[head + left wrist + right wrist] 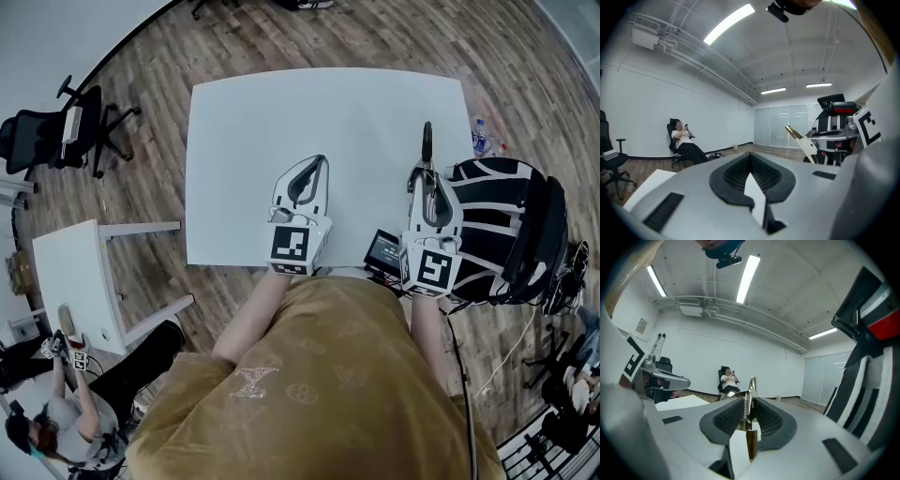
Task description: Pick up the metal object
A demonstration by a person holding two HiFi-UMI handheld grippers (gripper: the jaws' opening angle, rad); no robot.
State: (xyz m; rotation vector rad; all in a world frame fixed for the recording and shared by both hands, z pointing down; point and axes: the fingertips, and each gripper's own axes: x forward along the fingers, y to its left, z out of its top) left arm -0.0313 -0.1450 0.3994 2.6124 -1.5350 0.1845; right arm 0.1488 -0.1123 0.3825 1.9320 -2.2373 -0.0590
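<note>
One firm, level hold is what this step needs, I judge: the right gripper (427,176) should rise slowly and straight, because the metal object (427,141) is long and thin and could turn between the pads. Its jaws are partly closed and clamped on this object near its spring part, and the rest of it stands out forward past the tips. The object seems already off the white table (281,112), over its near right corner. The left gripper (750,155) has its jaws together at the tips and holds nothing, above the table's near edge.
</note>
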